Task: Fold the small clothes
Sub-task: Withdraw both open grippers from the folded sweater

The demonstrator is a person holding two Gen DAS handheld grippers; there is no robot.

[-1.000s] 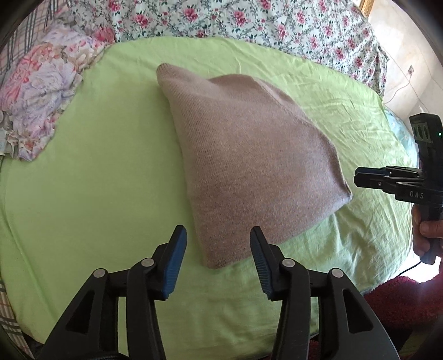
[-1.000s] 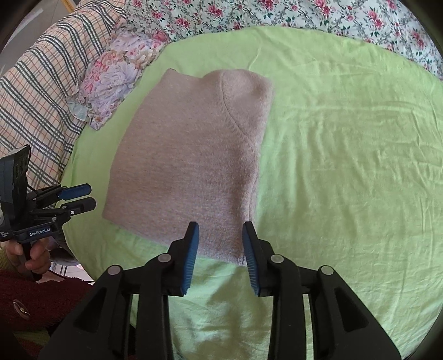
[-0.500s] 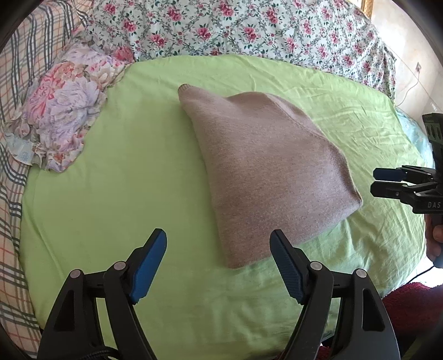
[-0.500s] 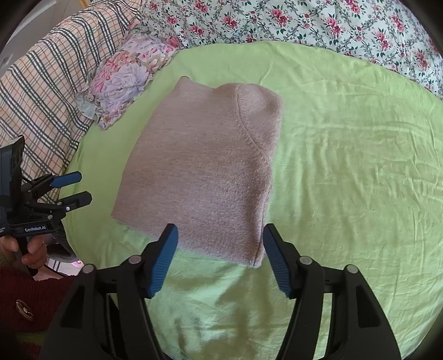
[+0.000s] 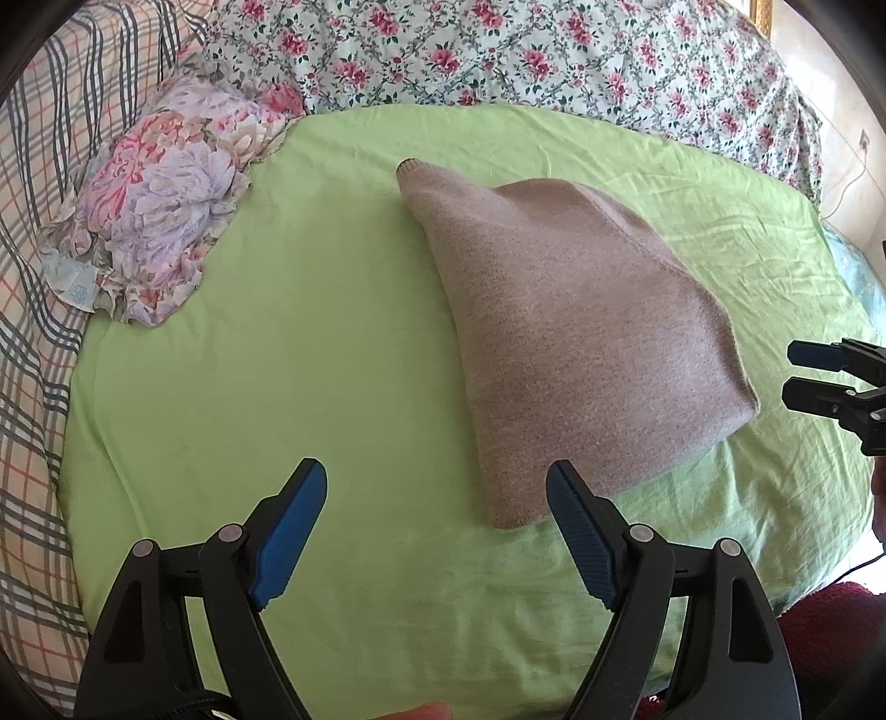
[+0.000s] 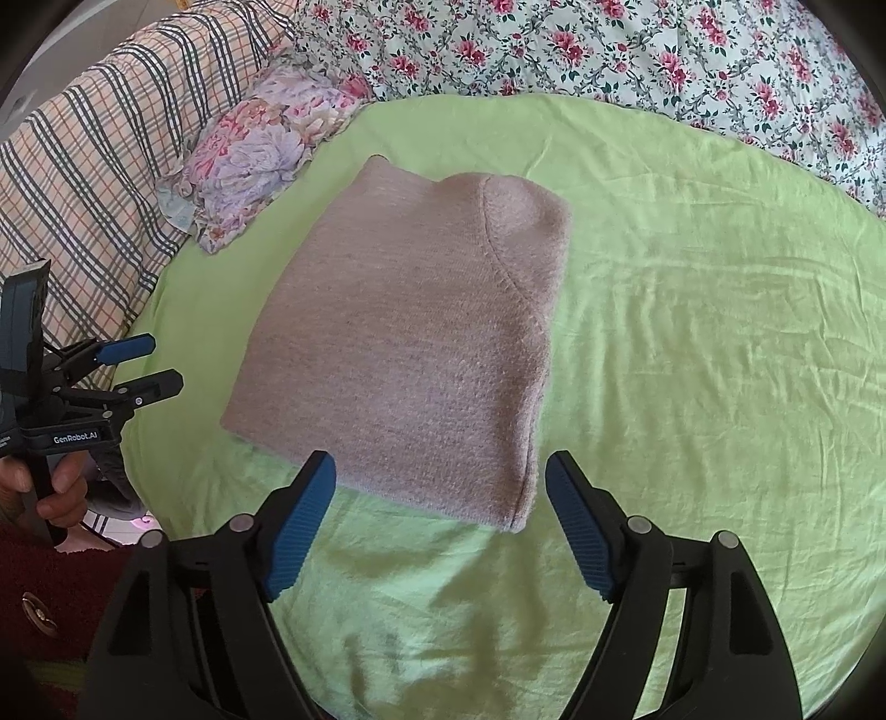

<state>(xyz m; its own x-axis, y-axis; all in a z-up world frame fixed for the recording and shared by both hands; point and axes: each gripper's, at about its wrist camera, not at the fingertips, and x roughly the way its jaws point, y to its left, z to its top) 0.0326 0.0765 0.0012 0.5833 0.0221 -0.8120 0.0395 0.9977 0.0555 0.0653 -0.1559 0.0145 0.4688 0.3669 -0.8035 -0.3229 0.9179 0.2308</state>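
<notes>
A folded taupe knit sweater (image 5: 576,343) lies flat on the green sheet (image 5: 310,343); it also shows in the right wrist view (image 6: 410,354). My left gripper (image 5: 437,526) is open and empty, held back from the sweater's near left corner. It shows from the side in the right wrist view (image 6: 149,365). My right gripper (image 6: 440,520) is open and empty, just short of the sweater's near edge. It shows at the right edge of the left wrist view (image 5: 803,371).
A floral pillow (image 5: 160,199) lies at the sheet's far left corner. A plaid blanket (image 6: 83,166) runs along the left. A rose-print bedcover (image 6: 609,50) lies beyond the sheet. A hand in a dark red sleeve (image 6: 50,482) holds the left gripper.
Both grippers opened wide and pulled back from the sweater, which stays folded on the sheet.
</notes>
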